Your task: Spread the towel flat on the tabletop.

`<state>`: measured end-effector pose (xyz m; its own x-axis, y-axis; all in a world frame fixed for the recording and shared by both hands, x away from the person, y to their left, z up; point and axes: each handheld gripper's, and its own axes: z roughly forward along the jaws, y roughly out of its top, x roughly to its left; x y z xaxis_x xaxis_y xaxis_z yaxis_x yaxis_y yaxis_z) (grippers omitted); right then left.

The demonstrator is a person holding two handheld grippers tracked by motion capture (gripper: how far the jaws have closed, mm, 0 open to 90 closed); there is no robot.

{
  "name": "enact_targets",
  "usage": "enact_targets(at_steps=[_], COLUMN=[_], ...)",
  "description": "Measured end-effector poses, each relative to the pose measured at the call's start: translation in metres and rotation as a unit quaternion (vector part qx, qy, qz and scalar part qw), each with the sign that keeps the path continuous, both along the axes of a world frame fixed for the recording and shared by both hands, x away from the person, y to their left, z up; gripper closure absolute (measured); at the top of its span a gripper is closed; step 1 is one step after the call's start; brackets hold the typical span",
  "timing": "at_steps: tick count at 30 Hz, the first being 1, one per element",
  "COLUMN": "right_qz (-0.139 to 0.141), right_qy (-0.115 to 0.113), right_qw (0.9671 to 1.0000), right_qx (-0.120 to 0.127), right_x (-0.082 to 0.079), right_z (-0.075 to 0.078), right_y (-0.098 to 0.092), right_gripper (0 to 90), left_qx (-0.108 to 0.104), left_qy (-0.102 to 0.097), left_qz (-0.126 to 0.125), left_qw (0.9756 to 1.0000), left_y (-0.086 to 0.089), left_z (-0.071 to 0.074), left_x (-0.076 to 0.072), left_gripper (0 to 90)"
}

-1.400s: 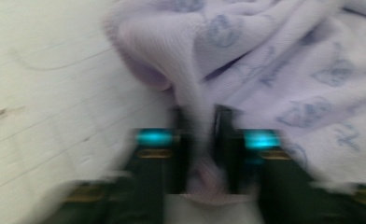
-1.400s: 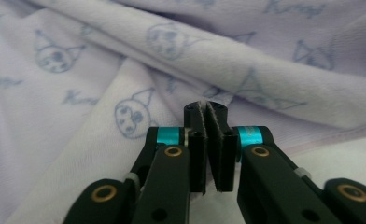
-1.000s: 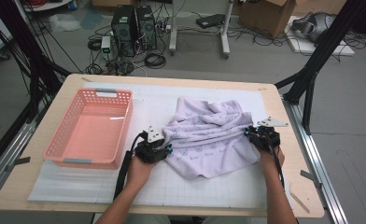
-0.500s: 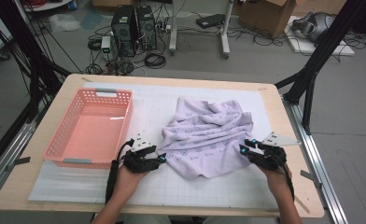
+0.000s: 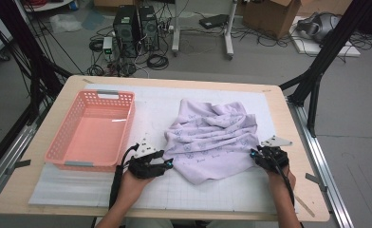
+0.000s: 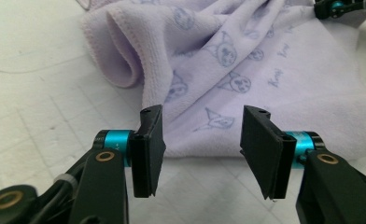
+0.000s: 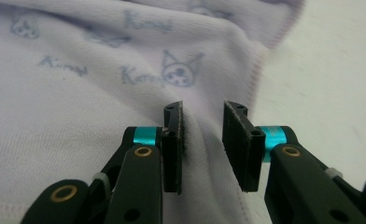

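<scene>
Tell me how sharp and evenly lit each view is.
High view: soft, even light, faint shadows, slightly low detail on the lilac towel and pink basket. Left gripper view: jaws crisp, towel print readable, far edge softening. Right gripper view: the print close ahead fairly sharp, cloth blurring toward the top edge, the white mat bright and washed out.

Towel underside: the crumpled lilac towel with printed cartoon faces hides the white gridded mat beneath it.
Towel in right gripper view: cut off at the top, left and bottom edges; the far hem is blurred.
Towel in left gripper view: cut off at the top edge.
Right gripper: in the high view too small to tell whether its fingers touch cloth.
Person: forearms cut off at the bottom edge.
Desk: the light wooden desk has its near corners cut off.
</scene>
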<state>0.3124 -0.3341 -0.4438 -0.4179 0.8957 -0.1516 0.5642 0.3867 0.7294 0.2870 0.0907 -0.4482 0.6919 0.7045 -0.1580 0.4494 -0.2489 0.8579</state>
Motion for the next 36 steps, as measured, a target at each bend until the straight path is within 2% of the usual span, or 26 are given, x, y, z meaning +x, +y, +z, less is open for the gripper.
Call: enact_targets(at_steps=[2, 4, 7, 10, 13, 16, 17, 18, 21, 25, 28, 30, 31, 33, 35, 36], right_qz=[-0.007, 0.001, 0.004, 0.008, 0.013, 0.017, 0.019, 0.018, 0.022, 0.028, 0.03, 0.031, 0.032, 0.033, 0.032, 0.032], right_qy=[-0.016, -0.031, -0.052, -0.059, -0.06, -0.059, -0.06, -0.061, -0.062, -0.061, -0.06, -0.06, -0.062, -0.059, -0.056, -0.056], right_qw=[0.9998, 0.9994, 0.9984, 0.9979, 0.9978, 0.9978, 0.9977, 0.9976, 0.9974, 0.9972, 0.9971, 0.997, 0.9969, 0.997, 0.9972, 0.9972], right_qx=[0.004, 0.015, 0.022, 0.025, 0.025, 0.026, 0.026, 0.027, 0.032, 0.032, 0.036, 0.037, 0.036, 0.037, 0.038, 0.038], right_x=[-0.006, -0.012, -0.023, -0.036, -0.051, -0.064, -0.069, -0.073, -0.085, -0.094, -0.097, -0.096, -0.096, -0.095, -0.094, -0.093], right_z=[0.002, 0.005, 0.011, 0.013, 0.013, 0.012, 0.012, 0.013, 0.013, 0.012, 0.013, 0.013, 0.012, 0.012, 0.011, 0.011], right_y=[-0.002, -0.004, -0.004, -0.003, 0.0, 0.001, 0.002, 0.002, 0.001, 0.001, 0.0, 0.0, 0.0, 0.0, 0.0, 0.0], right_gripper=[67.8, 65.8, 65.0, 64.8, 64.6, 64.1, 63.8, 63.5, 63.2, 63.2, 63.1, 63.0, 63.0, 63.0, 63.0, 63.0], left_qx=[0.0, 0.003, 0.003, 0.004, 0.009, 0.031, 0.053, 0.066, 0.064, 0.049, 0.068, 0.089, 0.105, 0.113, 0.11, 0.108], left_qy=[-0.001, -0.001, -0.003, -0.005, -0.006, -0.001, 0.003, 0.01, 0.023, 0.051, 0.044, 0.028, 0.013, -0.005, -0.011, -0.011], left_qz=[-0.001, -0.002, -0.005, -0.009, -0.02, -0.037, -0.04, -0.043, -0.039, -0.018, -0.008, -0.006, -0.004, -0.007, -0.014, -0.014], left_qw=[1.0, 1.0, 1.0, 0.9999, 0.9997, 0.9988, 0.9978, 0.9968, 0.9969, 0.9973, 0.9967, 0.9956, 0.9944, 0.9936, 0.9938, 0.994], left_y=[-0.002, -0.003, -0.006, -0.011, -0.023, -0.041, -0.047, -0.054, -0.068, -0.085, -0.099, -0.108, -0.114, -0.119, -0.119, -0.119], left_z=[0.0, 0.0, 0.0, -0.001, 0.0, -0.002, -0.002, -0.003, -0.002, 0.0, 0.001, 0.0, 0.0, -0.002, -0.003, -0.003], left_x=[-0.004, -0.01, -0.019, -0.03, -0.038, -0.042, -0.041, -0.04, -0.033, -0.022, -0.013, -0.01, -0.009, -0.008, -0.006, -0.007], left_gripper=[48.4, 48.6, 55.9, 65.7, 70.6, 74.6, 77.0, 77.3, 74.1, 56.6, 51.7, 51.9, 52.2, 54.2, 63.4, 72.0])
